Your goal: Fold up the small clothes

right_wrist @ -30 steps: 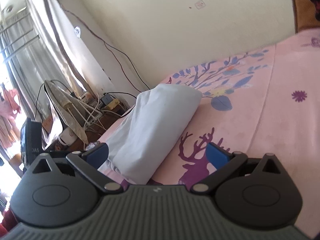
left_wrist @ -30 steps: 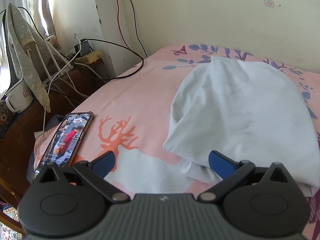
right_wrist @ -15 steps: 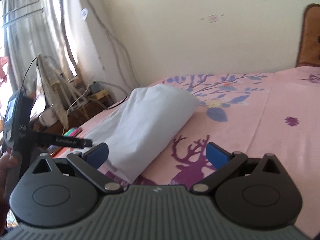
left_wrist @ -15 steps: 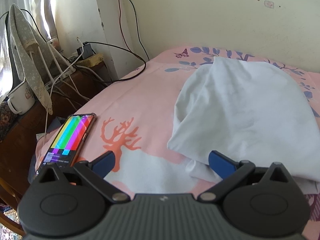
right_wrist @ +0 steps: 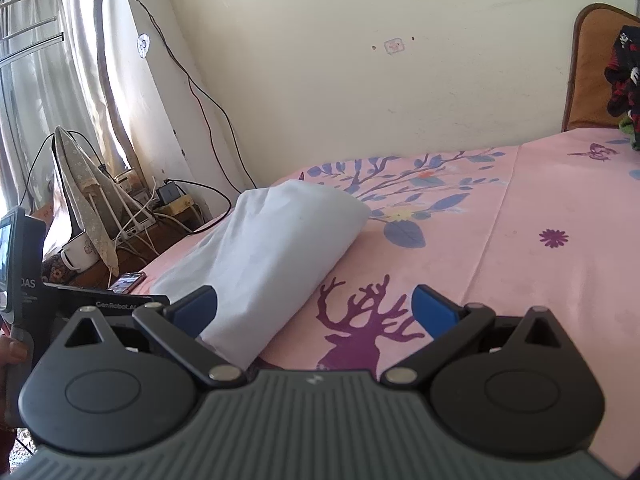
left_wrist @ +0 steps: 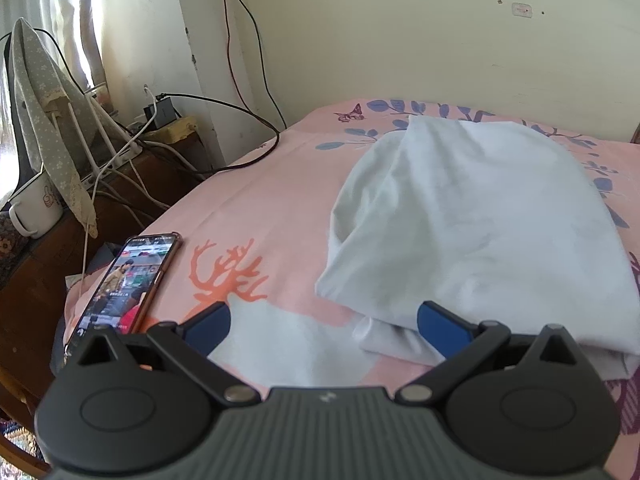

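A pale blue folded garment lies on the bed, toward the far edge by the wall, over the pink printed sheet. The left gripper hovers at the garment's near edge with its fingers spread wide, holding nothing; a loose fold of the cloth lies between them. The right gripper is also spread and empty, its left finger just in front of the garment's near end, a purple deer print between the fingers. A lit phone lies near the bed's left edge, well apart from the garment. Beyond that edge, a wooden side table carries a mug, a cloth-draped object and tangled cables. Dark clothes sit at the bed's far right corner.
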{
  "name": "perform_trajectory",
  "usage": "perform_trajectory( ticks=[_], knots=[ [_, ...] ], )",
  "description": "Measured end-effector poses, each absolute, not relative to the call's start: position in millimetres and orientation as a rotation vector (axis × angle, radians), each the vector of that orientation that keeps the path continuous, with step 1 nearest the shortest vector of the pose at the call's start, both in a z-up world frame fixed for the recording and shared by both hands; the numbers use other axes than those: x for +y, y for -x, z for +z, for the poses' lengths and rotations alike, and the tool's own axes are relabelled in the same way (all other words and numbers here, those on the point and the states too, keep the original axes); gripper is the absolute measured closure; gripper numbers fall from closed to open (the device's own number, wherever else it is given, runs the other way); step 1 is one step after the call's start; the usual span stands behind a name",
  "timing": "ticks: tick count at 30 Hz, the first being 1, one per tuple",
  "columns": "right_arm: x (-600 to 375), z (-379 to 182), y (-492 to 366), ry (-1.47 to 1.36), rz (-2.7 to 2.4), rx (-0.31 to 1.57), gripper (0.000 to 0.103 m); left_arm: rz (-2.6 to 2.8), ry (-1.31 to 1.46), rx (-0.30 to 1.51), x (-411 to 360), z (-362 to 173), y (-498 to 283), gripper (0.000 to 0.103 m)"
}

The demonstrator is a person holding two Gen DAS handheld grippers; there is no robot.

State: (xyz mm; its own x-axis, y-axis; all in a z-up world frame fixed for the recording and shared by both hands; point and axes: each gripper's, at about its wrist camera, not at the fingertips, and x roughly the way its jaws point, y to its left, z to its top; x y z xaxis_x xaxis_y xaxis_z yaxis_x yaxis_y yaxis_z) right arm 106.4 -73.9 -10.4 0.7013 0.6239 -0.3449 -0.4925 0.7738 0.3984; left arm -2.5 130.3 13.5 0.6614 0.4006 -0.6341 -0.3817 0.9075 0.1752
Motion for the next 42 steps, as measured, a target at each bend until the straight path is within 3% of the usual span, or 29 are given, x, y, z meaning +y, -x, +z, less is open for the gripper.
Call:
perform_trajectory(
  ticks=[15,42],
  knots=[
    [-78,-13,-107,-0.293,0.605,0.519,0.0,0.443,-0.016,0.714,132,15,5,0.0],
    [-43,-10,-120,-0.046,0.385,0.683,0.0,0.447,-0.016,0.727,134,19,1,0.0]
  ],
)
